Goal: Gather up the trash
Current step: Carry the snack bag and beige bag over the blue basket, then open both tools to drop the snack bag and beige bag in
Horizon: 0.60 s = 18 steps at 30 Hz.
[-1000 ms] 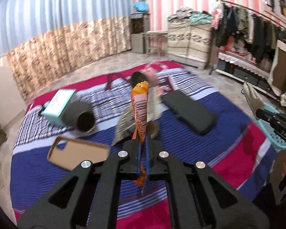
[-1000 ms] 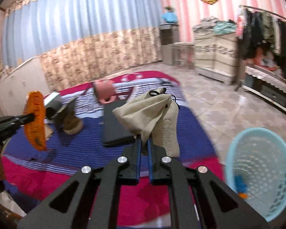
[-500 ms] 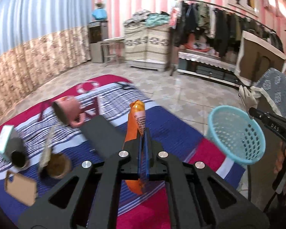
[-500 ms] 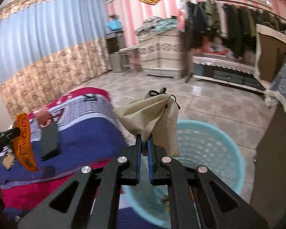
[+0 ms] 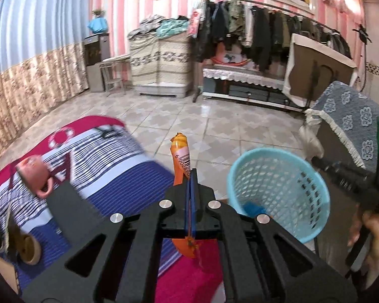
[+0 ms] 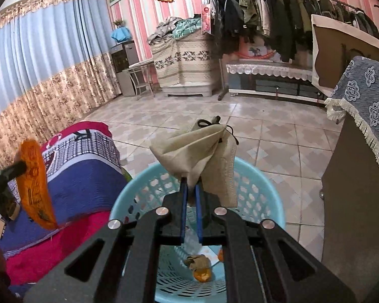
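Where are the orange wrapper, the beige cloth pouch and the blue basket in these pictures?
orange wrapper [image 5: 181,161]: left wrist view, its upper part beside the barcode.
beige cloth pouch [image 6: 189,151]: right wrist view, the middle of its folded cloth.
blue basket [image 6: 270,192]: right wrist view, its right inner wall.

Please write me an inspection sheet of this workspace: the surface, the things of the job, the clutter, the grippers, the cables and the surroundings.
Surface: striped blanket in red, blue and white; tiled floor beside it.
Job's things: orange wrapper in the left gripper; beige bag in the right gripper, above the blue basket; some trash already lies in the basket.
Clutter: pink mug on its side, black pad, brown bowl, all on the blanket.
Grippers: left gripper shut on the wrapper; right gripper shut on the bag.
Cables: nothing seen.
Surroundings: clothes rack, curtains, covered cabinet right of the basket.
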Motion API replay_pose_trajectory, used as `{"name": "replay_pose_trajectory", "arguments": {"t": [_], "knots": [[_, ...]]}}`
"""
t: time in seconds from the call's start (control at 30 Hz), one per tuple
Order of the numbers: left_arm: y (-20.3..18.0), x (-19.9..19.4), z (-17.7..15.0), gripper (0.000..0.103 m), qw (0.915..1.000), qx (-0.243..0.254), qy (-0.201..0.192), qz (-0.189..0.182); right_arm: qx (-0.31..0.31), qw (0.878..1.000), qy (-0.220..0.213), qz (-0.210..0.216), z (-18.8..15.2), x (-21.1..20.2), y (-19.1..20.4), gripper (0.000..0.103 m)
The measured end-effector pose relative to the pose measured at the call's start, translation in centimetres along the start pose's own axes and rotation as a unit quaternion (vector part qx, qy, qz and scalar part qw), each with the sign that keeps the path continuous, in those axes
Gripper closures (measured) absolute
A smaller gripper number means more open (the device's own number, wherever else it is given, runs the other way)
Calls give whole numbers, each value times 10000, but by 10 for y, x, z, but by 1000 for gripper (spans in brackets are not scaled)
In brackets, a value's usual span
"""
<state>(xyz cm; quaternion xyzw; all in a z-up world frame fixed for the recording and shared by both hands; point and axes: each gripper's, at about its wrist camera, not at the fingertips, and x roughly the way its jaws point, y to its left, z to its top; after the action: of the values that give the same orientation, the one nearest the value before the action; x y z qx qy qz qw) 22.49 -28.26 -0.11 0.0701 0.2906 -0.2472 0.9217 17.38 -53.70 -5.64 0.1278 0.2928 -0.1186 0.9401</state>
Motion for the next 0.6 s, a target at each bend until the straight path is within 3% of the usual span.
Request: {"name": "replay_pose_trajectory", "arguments": {"t": [0.33,0.6], "knots": [[-77,45,20,103,9977,327,13,-588,-24,9994,149,-304,-1,11,-14,96],[-100,85,17,100,9972,427,233,-571,55,9985,222,-503,-2,17,-21,97]]}}
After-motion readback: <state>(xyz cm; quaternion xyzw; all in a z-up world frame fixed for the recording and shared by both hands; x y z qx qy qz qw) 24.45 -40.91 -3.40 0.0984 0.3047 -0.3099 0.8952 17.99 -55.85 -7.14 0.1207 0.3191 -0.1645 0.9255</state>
